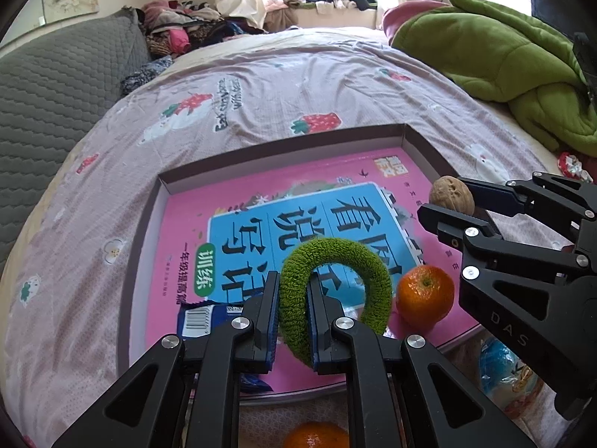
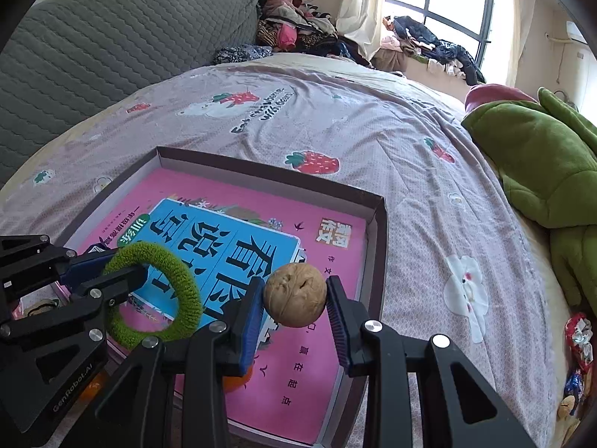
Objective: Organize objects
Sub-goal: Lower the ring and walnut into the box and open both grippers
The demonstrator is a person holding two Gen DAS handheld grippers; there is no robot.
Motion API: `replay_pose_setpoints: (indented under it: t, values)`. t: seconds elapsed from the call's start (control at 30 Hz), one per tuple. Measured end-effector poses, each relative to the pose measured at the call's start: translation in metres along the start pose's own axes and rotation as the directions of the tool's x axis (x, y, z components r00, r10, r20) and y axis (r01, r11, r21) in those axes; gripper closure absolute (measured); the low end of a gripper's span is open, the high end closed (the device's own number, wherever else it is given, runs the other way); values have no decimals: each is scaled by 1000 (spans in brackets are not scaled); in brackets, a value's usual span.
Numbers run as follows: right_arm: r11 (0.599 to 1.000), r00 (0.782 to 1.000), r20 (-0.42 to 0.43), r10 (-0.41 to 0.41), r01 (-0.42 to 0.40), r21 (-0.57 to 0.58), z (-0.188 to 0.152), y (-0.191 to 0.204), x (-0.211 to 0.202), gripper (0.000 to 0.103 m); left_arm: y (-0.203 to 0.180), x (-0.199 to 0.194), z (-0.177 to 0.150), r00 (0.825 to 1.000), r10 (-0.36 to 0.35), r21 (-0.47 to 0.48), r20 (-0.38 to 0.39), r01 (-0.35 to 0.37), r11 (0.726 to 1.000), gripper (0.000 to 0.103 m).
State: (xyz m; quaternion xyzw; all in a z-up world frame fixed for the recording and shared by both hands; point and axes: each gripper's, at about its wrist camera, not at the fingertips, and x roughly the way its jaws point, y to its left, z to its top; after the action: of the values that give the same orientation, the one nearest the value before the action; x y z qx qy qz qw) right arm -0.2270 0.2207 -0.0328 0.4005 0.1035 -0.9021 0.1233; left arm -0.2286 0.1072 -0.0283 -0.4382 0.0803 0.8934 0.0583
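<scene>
A shallow cardboard box (image 1: 418, 142) lies on the bed with a pink book (image 1: 298, 194) flat inside it. My left gripper (image 1: 293, 317) is shut on a fuzzy green hair ring (image 1: 369, 261), held above the book. An orange (image 1: 425, 295) and a blue snack packet (image 1: 201, 319) rest on the book. My right gripper (image 2: 294, 296) is shut on a walnut (image 2: 294, 295) over the box's right part. In the left wrist view the right gripper (image 1: 447, 196) shows at the right with the walnut (image 1: 451, 196). The right wrist view shows the ring (image 2: 179, 283) in the left gripper (image 2: 108, 267).
A second orange (image 1: 317, 435) and a blue wrapped item (image 1: 500, 366) lie on the sheet in front of the box. A green quilt (image 1: 503, 59) is heaped at the right, a grey headboard (image 1: 56, 86) at the left. Wrapped sweets (image 2: 578, 336) sit near the bed's right edge.
</scene>
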Motion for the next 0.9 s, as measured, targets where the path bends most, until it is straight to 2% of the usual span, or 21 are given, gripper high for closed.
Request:
replay_pose_setpoints:
  t: [0.33, 0.9]
  values:
    - [1000, 999, -40, -10, 10, 3, -3, 2, 12, 69, 1, 7, -3, 999, -4, -1, -35, 4, 1000, 89]
    - [1000, 998, -53, -20, 20, 0, -5, 4, 15, 69, 3, 6, -4, 999, 16, -5, -50, -16, 1000, 87]
